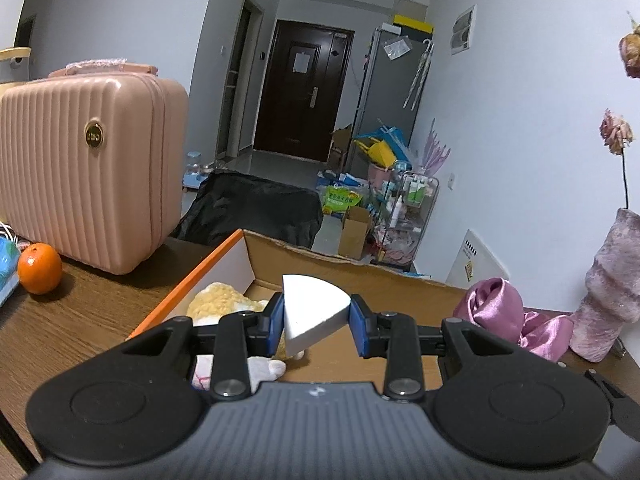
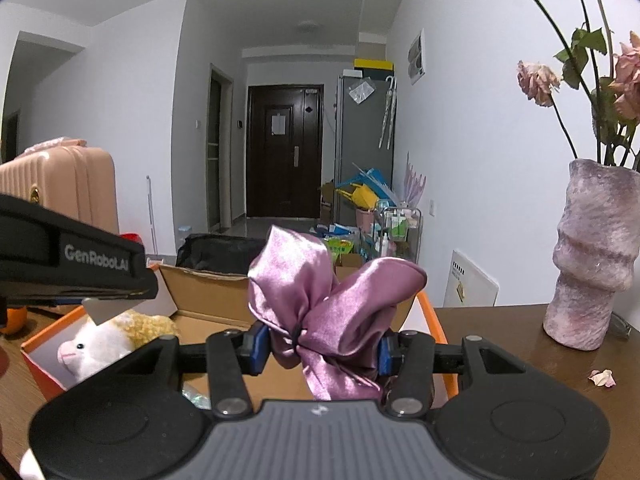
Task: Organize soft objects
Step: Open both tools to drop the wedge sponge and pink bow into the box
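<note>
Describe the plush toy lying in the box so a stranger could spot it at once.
Find the open cardboard box with orange edges on the brown wooden table. In its left corner lies the plush toy: white, with a pink snout, a black eye and a fuzzy yellow back. Nothing else seen in the box is furry.

Cool, dim, even indoor light is filling both fisheye views; walls are bowing toward darkened corners. The glossy pink ribbed hard-shell case (image 1: pixel 88 172) is catching soft sheen; focus is staying mostly sharp.
</note>
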Tool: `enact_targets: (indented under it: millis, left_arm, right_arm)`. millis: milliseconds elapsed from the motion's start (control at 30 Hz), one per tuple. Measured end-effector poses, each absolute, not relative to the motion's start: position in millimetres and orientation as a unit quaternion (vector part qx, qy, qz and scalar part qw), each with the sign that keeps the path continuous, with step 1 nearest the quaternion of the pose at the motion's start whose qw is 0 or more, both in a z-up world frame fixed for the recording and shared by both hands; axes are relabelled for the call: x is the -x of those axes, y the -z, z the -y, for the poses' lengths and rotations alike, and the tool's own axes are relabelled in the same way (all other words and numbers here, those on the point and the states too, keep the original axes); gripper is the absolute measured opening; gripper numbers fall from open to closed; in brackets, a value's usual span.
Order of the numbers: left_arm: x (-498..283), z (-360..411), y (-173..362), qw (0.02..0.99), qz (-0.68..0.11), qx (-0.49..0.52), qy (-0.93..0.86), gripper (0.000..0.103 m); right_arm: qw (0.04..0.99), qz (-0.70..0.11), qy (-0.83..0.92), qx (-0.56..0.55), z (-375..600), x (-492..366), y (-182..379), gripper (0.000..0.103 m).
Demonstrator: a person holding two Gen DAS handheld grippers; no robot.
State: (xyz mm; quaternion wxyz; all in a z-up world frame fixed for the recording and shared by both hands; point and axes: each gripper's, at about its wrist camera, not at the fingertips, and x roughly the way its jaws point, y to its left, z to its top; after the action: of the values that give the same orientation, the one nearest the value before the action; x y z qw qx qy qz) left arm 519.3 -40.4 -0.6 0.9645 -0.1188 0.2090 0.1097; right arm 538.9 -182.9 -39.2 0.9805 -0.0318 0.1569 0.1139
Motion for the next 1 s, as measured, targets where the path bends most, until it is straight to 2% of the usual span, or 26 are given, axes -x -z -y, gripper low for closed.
enact_targets:
  millis: [67,133,167,200,267,300,400,500,1000]
  left_arm:
    - [-523.4,38.4,3.2,0.963,-0.215,0.12,-0.111,0.036]
    - [-526.9,36.5,6.0,0.961,-0.223,0.122,-0.111,0.042]
    - [-528.2,35.8,7.4,0.959,-0.228,0.123,-0.113,0.05]
    - [-529.1,34.8,8.8,0.957,-0.231,0.125,-0.119,0.061]
    - [-529.8,33.2,10.9,0.956,-0.233,0.127,-0.124,0.072]
    - [-529.7,32.1,11.7,0.955,-0.233,0.128,-0.133,0.074]
    - [-527.6,30.2,13.5,0.954,-0.227,0.125,-0.153,0.081]
    - [-526.7,28.3,14.8,0.952,-0.228,0.125,-0.161,0.085]
    - [-506.0,28.9,19.6,0.955,-0.204,0.085,-0.199,0.085]
  right_arm:
    - [0.979,-0.165,-0.115,0.034,182.5,-541.7,41.0,0.051]
    - [0.977,-0.175,-0.114,0.034,183.1,-543.9,43.3,0.055]
    - [0.977,-0.178,-0.111,0.033,183.8,-544.6,44.3,0.058]
    - [0.977,-0.182,-0.108,0.032,184.8,-545.4,44.9,0.065]
    - [0.977,-0.186,-0.103,0.027,187.7,-546.2,45.8,0.078]
    - [0.977,-0.188,-0.1,0.023,189.3,-546.5,46.4,0.083]
    - [0.978,-0.186,-0.095,0.017,192.6,-545.5,46.9,0.091]
    - [0.98,-0.175,-0.092,0.014,194.0,-542.2,46.5,0.098]
    - [0.981,-0.173,-0.085,0.025,196.2,-530.8,49.8,0.098]
